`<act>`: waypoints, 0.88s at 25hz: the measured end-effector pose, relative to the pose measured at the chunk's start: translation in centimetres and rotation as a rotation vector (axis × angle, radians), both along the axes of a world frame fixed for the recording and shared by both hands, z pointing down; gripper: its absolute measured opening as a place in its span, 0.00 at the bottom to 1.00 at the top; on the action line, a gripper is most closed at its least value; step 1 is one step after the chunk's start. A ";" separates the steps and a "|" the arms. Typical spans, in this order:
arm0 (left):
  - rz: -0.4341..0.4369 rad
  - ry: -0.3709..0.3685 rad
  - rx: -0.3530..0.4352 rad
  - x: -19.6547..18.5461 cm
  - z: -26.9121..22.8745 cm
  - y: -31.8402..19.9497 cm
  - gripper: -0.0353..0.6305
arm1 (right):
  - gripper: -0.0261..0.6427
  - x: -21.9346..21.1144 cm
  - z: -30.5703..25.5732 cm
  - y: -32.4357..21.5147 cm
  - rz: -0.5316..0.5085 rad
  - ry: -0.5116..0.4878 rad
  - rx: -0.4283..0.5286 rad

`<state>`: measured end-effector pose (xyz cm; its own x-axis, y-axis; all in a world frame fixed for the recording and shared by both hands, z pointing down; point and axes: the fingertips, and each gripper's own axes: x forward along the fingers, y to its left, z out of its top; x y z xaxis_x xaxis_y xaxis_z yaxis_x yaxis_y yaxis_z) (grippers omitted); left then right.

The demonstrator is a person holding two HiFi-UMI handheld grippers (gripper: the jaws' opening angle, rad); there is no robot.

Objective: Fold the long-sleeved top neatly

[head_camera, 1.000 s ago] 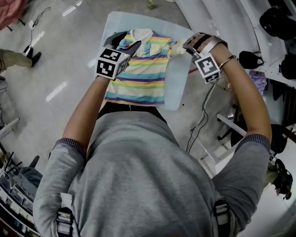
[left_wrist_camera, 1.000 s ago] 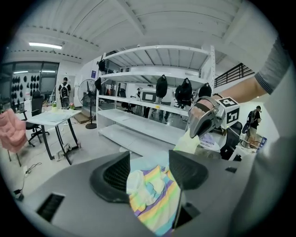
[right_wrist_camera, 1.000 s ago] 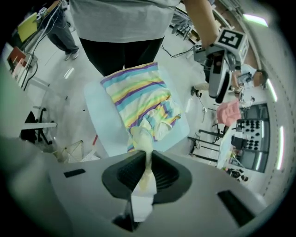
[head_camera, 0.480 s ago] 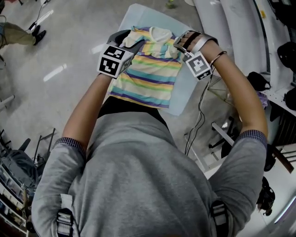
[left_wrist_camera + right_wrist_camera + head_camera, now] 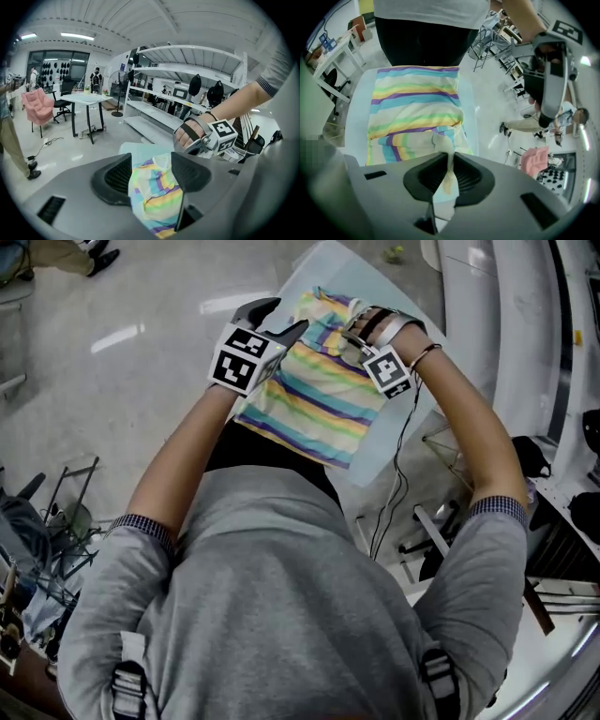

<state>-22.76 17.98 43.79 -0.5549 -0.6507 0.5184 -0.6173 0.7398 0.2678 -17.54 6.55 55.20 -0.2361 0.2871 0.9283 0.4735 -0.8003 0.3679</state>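
Observation:
A long-sleeved top with pastel stripes lies flat on a light blue table. My right gripper hangs over the top near its collar, shut on the cream cuff of one sleeve. That sleeve lies drawn across the striped body. My left gripper hovers over the top's left shoulder with its jaws open. The striped cloth shows below the gap, and nothing is pinched there. In the left gripper view the right gripper is just beyond the jaws.
White shelving runs along the right side. A black cable trails on the floor by the table's right edge. Metal chair frames stand at the left. A white desk and a pink chair stand farther off.
The right gripper has carried the sleeve cuff from beside the top's shoulder inward over its body. The left gripper has kept open and moved along the top's left shoulder.

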 end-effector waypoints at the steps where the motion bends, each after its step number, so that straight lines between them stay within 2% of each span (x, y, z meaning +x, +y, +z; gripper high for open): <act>1: -0.008 0.005 -0.001 -0.1 0.4 0.5 0.49 | 0.12 -0.2 1.0 0.7 -0.002 0.009 0.000; 7: -0.039 0.035 -0.002 -0.6 1.9 2.4 0.49 | 0.12 -1.8 6.4 3.5 0.010 0.048 0.009; 8: -0.039 0.041 -0.003 -0.7 2.1 2.6 0.49 | 0.14 -2.1 7.1 3.9 0.021 0.051 0.009; 11: -0.032 0.059 -0.005 -0.7 2.8 3.2 0.49 | 0.28 -2.7 8.2 4.6 0.067 0.064 0.015; 14: -0.016 0.062 -0.005 -1.1 3.0 3.6 0.49 | 0.37 -3.4 7.3 4.5 0.122 0.075 0.015; 18: 0.026 0.051 -0.009 -1.5 2.7 3.7 0.49 | 0.39 -3.9 4.3 3.6 0.198 0.082 0.007; 20: 0.052 0.046 -0.007 -1.6 2.4 3.5 0.49 | 0.40 -4.0 2.4 2.7 0.275 0.091 -0.008; 22: 0.080 0.039 -0.005 -1.4 2.0 3.1 0.49 | 0.40 -3.8 0.4 1.5 0.394 0.109 -0.042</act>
<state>-24.18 21.04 45.81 -0.4803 -0.6895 0.5421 -0.6635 0.6899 0.2895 -21.33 8.08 55.59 -0.2363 0.2328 0.9434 0.7790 -0.5349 0.3271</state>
